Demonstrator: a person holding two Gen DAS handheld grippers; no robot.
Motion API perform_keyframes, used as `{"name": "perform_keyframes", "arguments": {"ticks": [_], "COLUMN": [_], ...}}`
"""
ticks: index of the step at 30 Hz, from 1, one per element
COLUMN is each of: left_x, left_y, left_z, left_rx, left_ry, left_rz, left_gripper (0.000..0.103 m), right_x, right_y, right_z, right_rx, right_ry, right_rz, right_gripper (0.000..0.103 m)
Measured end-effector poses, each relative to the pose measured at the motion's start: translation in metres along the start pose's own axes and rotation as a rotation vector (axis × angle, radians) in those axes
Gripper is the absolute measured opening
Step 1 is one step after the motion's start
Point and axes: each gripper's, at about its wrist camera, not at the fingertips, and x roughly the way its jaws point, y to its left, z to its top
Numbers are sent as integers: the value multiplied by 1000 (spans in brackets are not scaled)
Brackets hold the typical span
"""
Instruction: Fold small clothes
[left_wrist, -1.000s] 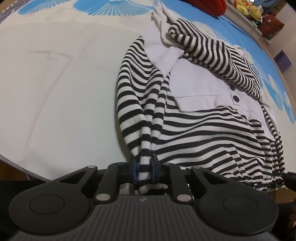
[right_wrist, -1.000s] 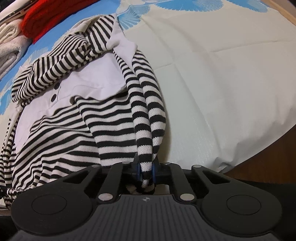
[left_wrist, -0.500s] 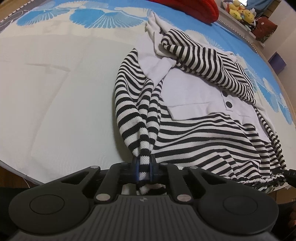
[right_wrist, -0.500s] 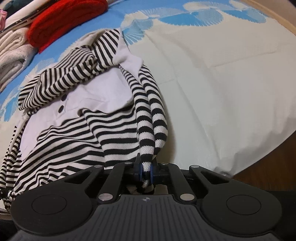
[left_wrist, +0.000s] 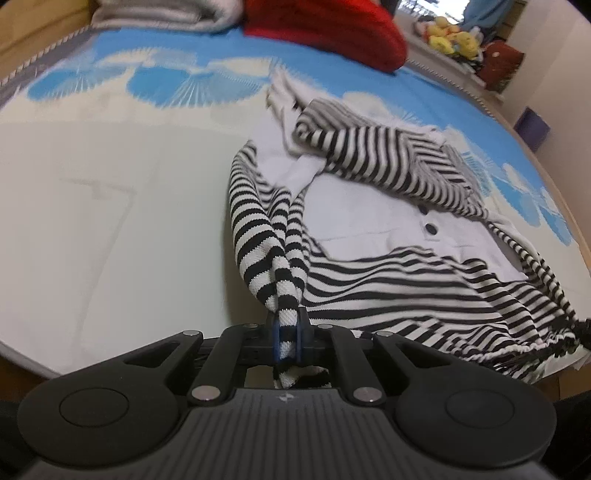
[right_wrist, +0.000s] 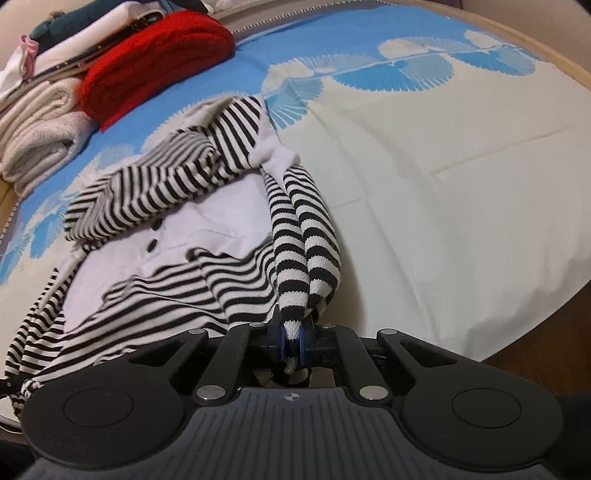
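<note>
Pinching the striped top (left_wrist: 369, 229) w/ both claws: left gripper (left_wrist: 287, 341) is clamped on a bunched bottom corner, right gripper (right_wrist: 292, 341) on the other. It lies spread straight ahead of each claw on the bed sheet (left_wrist: 110, 206). Knit looks soft, light, stretchy (it'll sag), so I'd take it at corners, not mid-panel. Sleeves are crumpled at the far end; can't make out the back layer or collar.
</note>
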Motion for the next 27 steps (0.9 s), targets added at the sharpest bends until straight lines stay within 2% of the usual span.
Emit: {"name": "perform_keyframes", "arguments": {"ticks": [6, 11, 14, 17, 20, 23, 27], "left_x": [-64, -127, -140, -130, -105, -74, -20], "left_y": [1, 12, 16, 20, 26, 26, 20], "left_z": [6, -12, -18, -5, 24, 63, 120], "left_rx": [-4, -82, -118, -142, -167, -177, -135], "left_ry": [-113, -191, -202, -183, -152, -119, -55], "left_rz": [-92, -171, -181, -184, -171, -171, -155], "left_gripper": [7, 7, 7, 7, 7, 7, 8], "right_x": [-53, -120, -151, -156, -140, -107, -55], "right_y": [4, 7, 5, 5, 8, 15, 25], "right_z": [12, 13, 9, 12, 28, 61, 108], "right_rx": [3, -4, 2, 21, 19, 2, -8], "right_ry": [-98, -181, -212, -215, -214, -208, -186], "right_rz": [96, 178, 208, 216, 225, 227, 207], "right_gripper": [5, 5, 5, 5, 5, 5, 5]}}
